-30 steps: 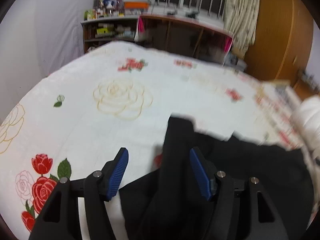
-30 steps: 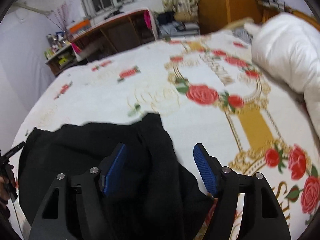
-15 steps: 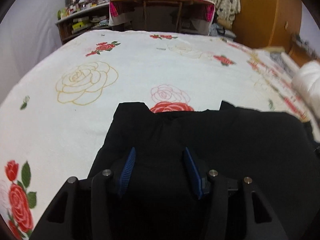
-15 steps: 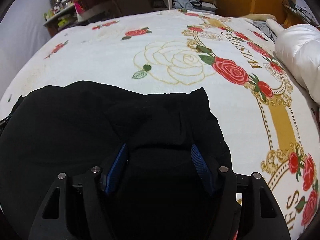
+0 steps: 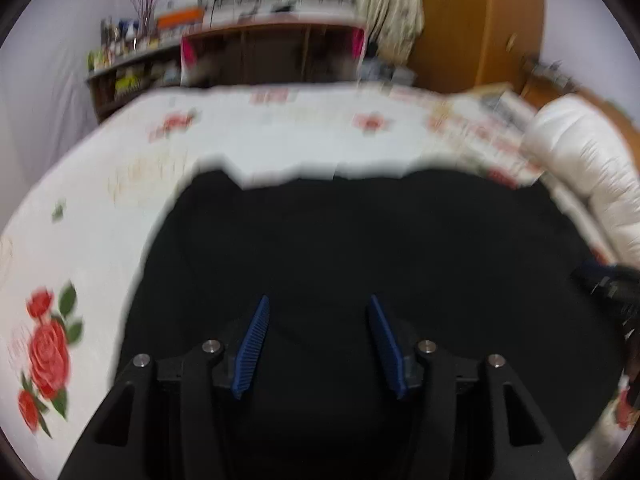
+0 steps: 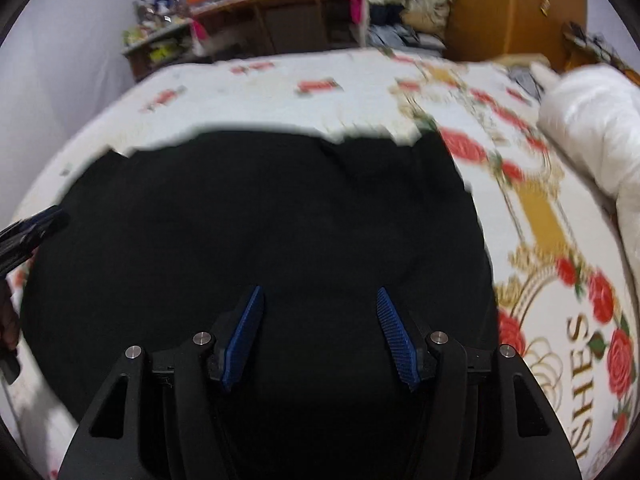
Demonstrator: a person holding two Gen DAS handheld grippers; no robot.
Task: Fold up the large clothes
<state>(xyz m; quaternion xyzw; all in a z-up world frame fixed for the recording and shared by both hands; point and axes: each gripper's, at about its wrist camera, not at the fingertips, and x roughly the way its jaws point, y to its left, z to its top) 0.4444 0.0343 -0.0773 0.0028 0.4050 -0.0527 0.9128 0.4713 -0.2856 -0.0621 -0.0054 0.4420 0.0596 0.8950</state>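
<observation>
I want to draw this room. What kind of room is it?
Most likely a bedroom: a black garment lies on a bed with a white rose-printed bedspread, a puffy white duvet sits at its side, and a tall wooden wardrobe stands behind.

We see a bed [image 5: 280, 136] covered by a white blanket [image 6: 280, 92] printed with red roses, pale outlined roses and a gold band with lettering. A large black garment [image 5: 360, 240] lies spread directly on the blanket, filling most of the near part of both views; its far edge is uneven. At the bed's right side a puffy white duvet [image 6: 592, 120] rests on the blanket, just beside the garment in the left view.
</observation>
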